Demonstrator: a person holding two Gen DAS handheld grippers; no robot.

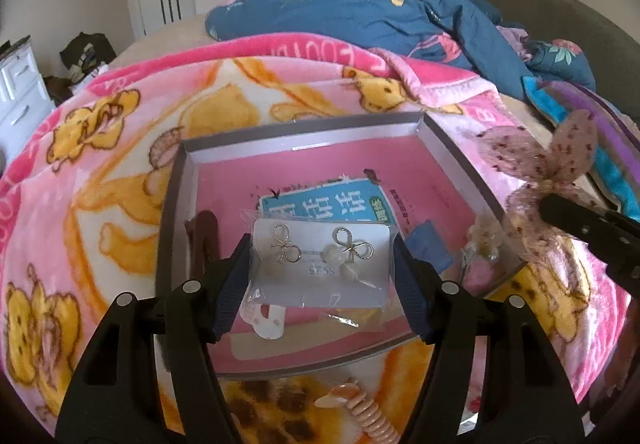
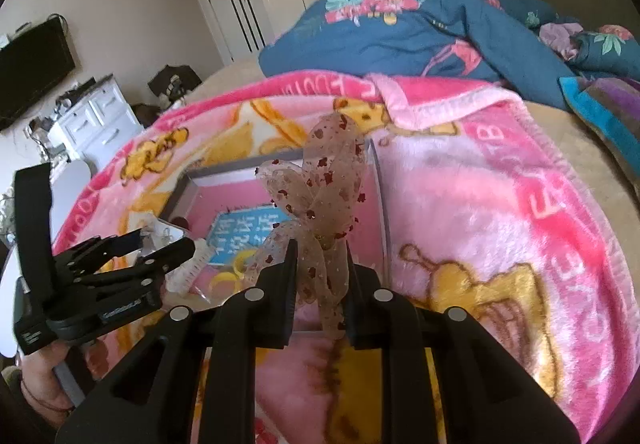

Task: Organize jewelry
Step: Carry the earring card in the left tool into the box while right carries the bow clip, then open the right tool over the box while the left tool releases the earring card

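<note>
A grey-walled box (image 1: 176, 204) with a pink floor lies on the pink blanket. My left gripper (image 1: 322, 268) is shut on a clear packet holding a white earring card (image 1: 320, 264) with two gold bow earrings, held over the box. My right gripper (image 2: 322, 276) is shut on a sheer pink bow hair tie (image 2: 320, 196) with red dots, held at the box's right wall (image 2: 380, 196). That bow (image 1: 536, 172) and the right gripper's tip also show in the left wrist view. The left gripper (image 2: 160, 244) shows in the right wrist view too.
Inside the box lie a blue printed card (image 1: 332, 200), a brown hair claw (image 1: 204, 236), a small blue piece (image 1: 430, 248) and a flower ornament (image 1: 486, 240). A pink spiral hair tie (image 1: 368, 416) lies in front of the box. A blue floral duvet (image 1: 380, 16) is piled behind.
</note>
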